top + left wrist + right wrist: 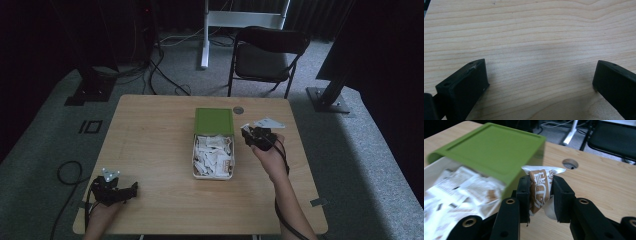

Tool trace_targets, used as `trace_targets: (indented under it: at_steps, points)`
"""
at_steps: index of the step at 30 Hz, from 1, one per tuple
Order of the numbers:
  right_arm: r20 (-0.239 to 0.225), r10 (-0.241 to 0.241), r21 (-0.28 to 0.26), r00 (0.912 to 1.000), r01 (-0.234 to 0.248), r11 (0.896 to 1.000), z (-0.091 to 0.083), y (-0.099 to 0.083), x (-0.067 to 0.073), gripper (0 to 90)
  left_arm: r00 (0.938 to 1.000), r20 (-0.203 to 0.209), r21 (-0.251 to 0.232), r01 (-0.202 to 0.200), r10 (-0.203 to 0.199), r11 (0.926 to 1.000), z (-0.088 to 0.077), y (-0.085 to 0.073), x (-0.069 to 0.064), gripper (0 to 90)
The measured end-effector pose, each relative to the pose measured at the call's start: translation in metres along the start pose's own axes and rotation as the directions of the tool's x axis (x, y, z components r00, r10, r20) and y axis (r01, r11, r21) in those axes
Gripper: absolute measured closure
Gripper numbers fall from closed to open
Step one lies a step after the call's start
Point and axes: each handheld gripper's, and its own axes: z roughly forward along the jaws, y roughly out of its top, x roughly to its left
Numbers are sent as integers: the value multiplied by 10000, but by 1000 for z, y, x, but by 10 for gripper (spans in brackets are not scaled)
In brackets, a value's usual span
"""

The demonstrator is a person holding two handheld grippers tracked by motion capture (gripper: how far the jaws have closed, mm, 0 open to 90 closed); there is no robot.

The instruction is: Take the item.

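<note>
On the wooden bench (150,150), my right gripper (539,192) pinches a white-and-brown sachet (541,187) at 3 o'clock of the green-lidded box (213,145); my left gripper (540,82) rests released at 7 o'clock.

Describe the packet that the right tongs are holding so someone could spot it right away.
Start at the white box with the green lid mid-table. Just right of it, the right tongs pinch one white packet with brown print. Unlike the packets heaped in the box, it is held clear of the box.
</note>
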Motion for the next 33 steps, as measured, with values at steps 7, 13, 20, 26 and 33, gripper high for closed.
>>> trace_targets:
  at_steps: [7,13,20,26,33]
  points:
    - [684,295,-80,9972,-290,9995,15,-4,-13,699,10000,-4,11,0,0,10000,0,0,0,7]
    - [1034,517,78,9933,-528,9986,29,-7,-21,699,10000,-4,14,-1,1,10000,0,0,0,7]
    - [1452,935,315,9850,-991,9946,45,-17,-34,699,10000,-2,11,0,0,10000,0,0,0,6]
    - [1762,1208,508,9769,-1316,9900,61,-27,-43,699,10000,-4,13,-3,3,10000,0,0,0,6]
    - [1697,1316,866,9767,-1478,9852,82,-36,-40,699,10000,-4,14,-4,4,10000,0,0,0,6]
